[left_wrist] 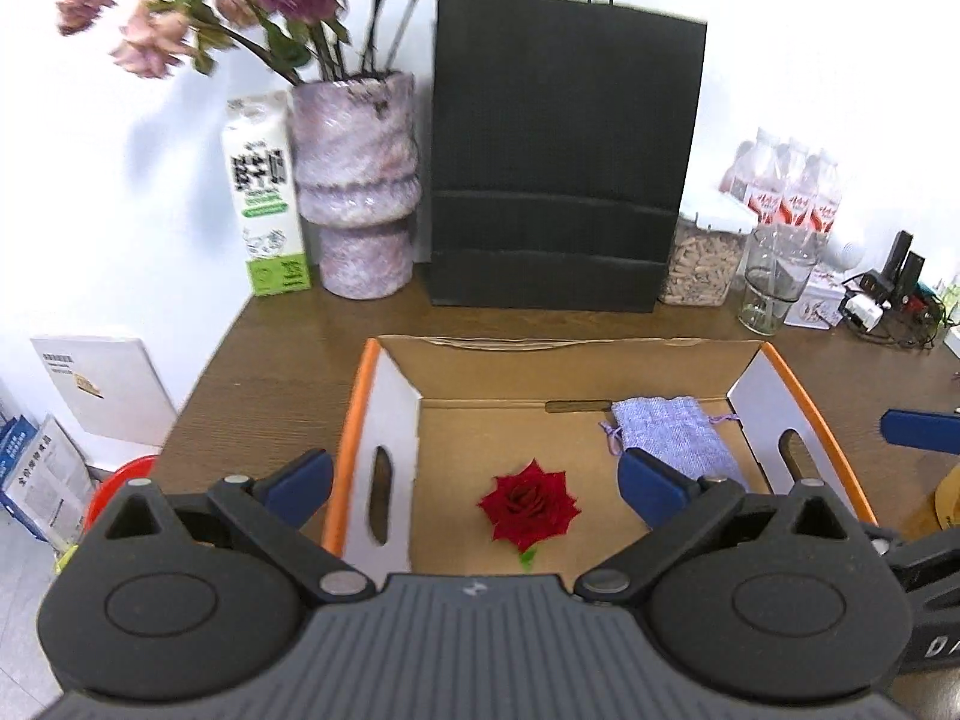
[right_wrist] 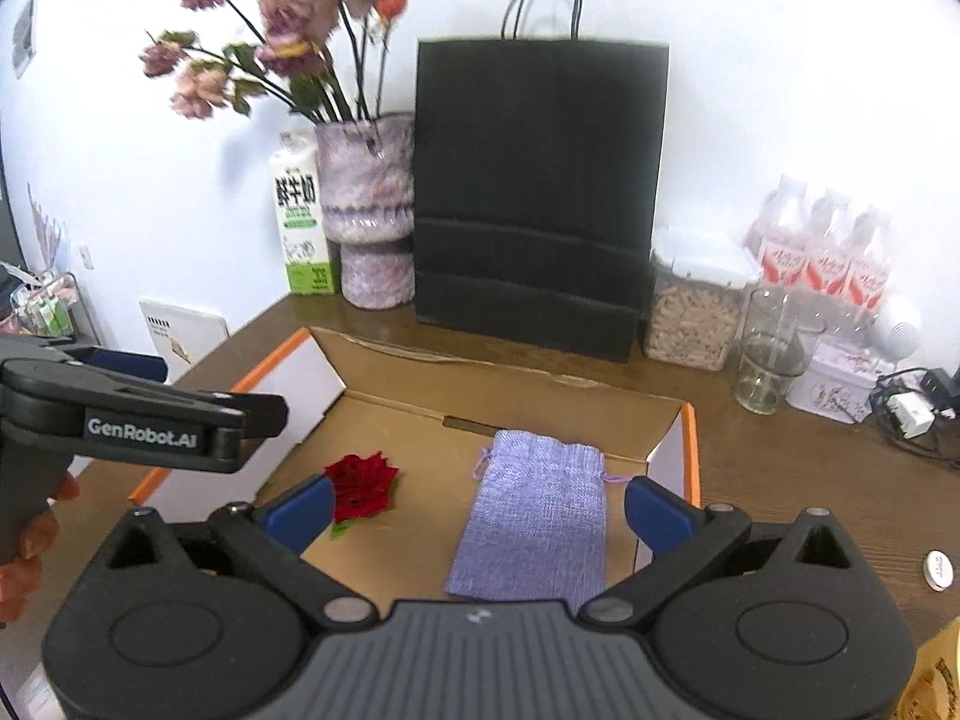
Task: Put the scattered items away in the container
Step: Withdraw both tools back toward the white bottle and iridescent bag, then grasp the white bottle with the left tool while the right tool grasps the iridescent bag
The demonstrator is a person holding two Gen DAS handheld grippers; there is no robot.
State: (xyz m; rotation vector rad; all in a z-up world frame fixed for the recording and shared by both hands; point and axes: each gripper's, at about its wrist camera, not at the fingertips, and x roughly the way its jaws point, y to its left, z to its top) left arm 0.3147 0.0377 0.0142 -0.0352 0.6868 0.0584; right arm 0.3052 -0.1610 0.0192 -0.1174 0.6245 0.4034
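Note:
An open cardboard box (left_wrist: 396, 420) with orange edges sits on the brown table; it also shows in the right wrist view (right_wrist: 300, 372). Inside it lie a red rose head (left_wrist: 529, 505), also in the right wrist view (right_wrist: 362, 485), and a lilac drawstring pouch (left_wrist: 675, 435), also in the right wrist view (right_wrist: 537, 531). My left gripper (left_wrist: 474, 483) is open and empty above the box's near edge, with the rose between its fingers. My right gripper (right_wrist: 477, 510) is open and empty over the pouch. The left gripper's body shows at the left of the right wrist view (right_wrist: 144, 414).
At the back stand a black paper bag (left_wrist: 558, 162), a purple vase with dried flowers (left_wrist: 360, 180), a milk carton (left_wrist: 264, 192), a jar of pellets (left_wrist: 699, 267), a glass (left_wrist: 771, 282) and bottles (left_wrist: 792, 189). Cables (left_wrist: 888, 306) lie far right. A coin (right_wrist: 939, 570) lies on the table.

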